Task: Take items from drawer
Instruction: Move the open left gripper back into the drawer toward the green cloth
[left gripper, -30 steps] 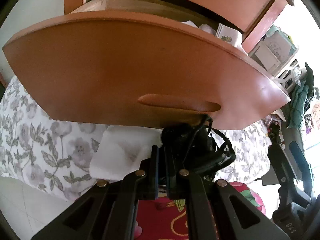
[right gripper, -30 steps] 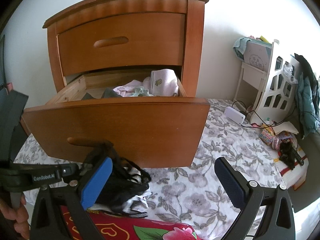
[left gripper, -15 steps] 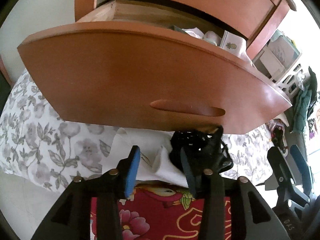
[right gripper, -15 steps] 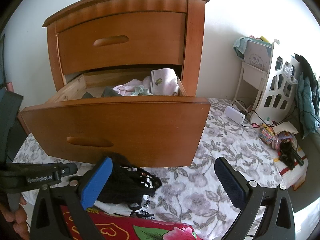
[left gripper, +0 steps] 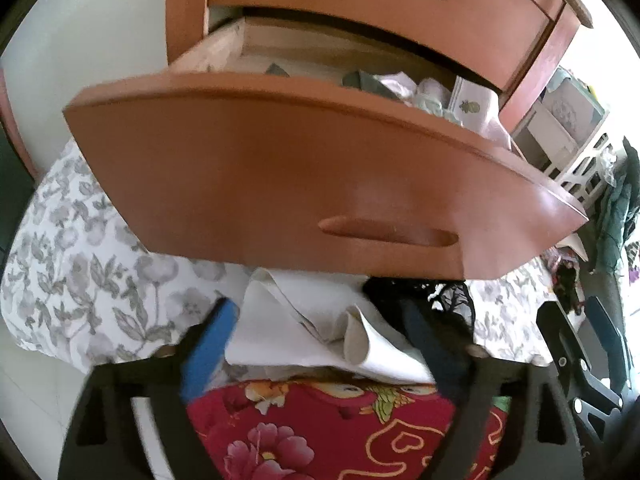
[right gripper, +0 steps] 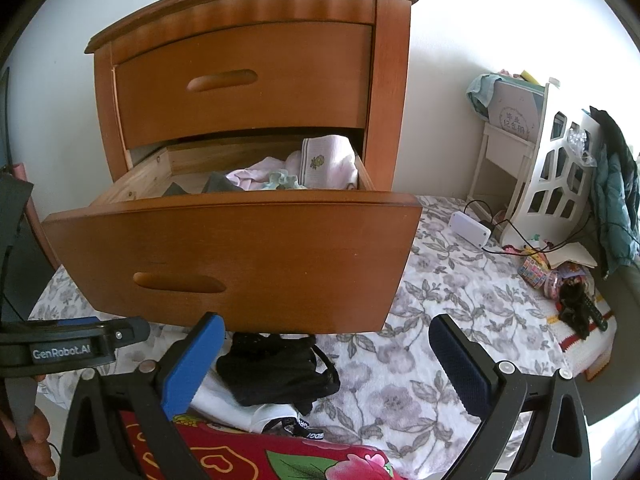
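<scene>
In the left wrist view, the left gripper (left gripper: 320, 344) hangs over a pile of clothes below the pulled-out drawer (left gripper: 280, 184). Its fingers (left gripper: 206, 350) have just been opening and now stand wide apart, pressing on nothing. Between them lies a white cloth (left gripper: 304, 320), folded and rumpled, and just beside the right-hand finger sits a black garment (left gripper: 436, 300) with lace edging, half under the drawer's front. Both rest on a red flowered fabric (left gripper: 320, 432), which lies on a bedspread (left gripper: 80, 272) with grey flowers. Inside the drawer more clothes show above its front edge, among them a pale pink cloth (left gripper: 472, 106) with a small pineapple mark.

In the right wrist view, the right gripper (right gripper: 324, 364) points at the same spot from further off; its fingers (right gripper: 192, 364) are spread wide with nothing gripped. The black garment (right gripper: 276, 372) lies on the white cloth (right gripper: 236, 404) just beside the left-hand finger, below the lower drawer (right gripper: 240, 256) of the wooden nightstand (right gripper: 392, 80). The upper drawer (right gripper: 244, 80) is closed. The left gripper (right gripper: 80, 344) shows at the left edge, a hand (right gripper: 36, 444) below it.
</scene>
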`<state>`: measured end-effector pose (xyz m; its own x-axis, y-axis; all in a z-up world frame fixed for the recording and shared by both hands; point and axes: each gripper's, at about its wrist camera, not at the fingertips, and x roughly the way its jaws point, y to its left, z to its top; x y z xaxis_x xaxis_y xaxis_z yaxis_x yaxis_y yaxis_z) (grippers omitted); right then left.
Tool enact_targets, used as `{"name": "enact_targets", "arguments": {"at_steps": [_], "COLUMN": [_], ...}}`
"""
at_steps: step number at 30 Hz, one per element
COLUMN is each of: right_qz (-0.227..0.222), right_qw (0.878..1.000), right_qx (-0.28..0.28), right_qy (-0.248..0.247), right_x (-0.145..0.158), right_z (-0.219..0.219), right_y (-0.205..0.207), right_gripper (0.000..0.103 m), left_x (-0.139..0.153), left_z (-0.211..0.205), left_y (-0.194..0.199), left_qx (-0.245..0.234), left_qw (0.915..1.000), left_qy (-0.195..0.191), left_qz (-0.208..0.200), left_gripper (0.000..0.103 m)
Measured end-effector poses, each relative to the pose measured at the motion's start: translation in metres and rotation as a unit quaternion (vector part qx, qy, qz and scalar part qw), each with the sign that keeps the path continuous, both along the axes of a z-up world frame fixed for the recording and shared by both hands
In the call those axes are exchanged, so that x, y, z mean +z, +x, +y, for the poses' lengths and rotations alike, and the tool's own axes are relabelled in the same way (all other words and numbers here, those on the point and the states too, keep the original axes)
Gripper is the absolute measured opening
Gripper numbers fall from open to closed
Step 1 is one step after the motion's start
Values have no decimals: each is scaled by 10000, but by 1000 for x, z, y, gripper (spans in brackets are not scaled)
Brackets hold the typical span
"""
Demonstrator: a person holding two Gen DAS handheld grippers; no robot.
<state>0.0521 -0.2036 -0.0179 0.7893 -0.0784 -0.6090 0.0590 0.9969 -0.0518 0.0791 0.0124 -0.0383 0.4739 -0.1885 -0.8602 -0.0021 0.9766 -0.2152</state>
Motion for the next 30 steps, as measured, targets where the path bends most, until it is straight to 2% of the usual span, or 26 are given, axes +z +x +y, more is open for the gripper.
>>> {"name": "enact_targets", "arguments": {"at_steps": [18,24,30], "right_qz": [5,12,24], "right_qw": [10000,10000,10000], "right_qx": [0,0,1], "right_qy": [2,0,5], "right_x": [0,-1,-1], "right_z": [0,0,0], "right_y": [0,-1,0], "right_gripper": [103,103,103], "left_x": [38,72,107], "left_z": [0,1,12], "left_y": [-11,-16,0], "left_qx": [-111,-234,-180], "left_qw": [9980,9946,9911], "left_qy": [-138,-193,-160], "left_qz": [-605,-990,-1308], "left_gripper": [97,97,97]}}
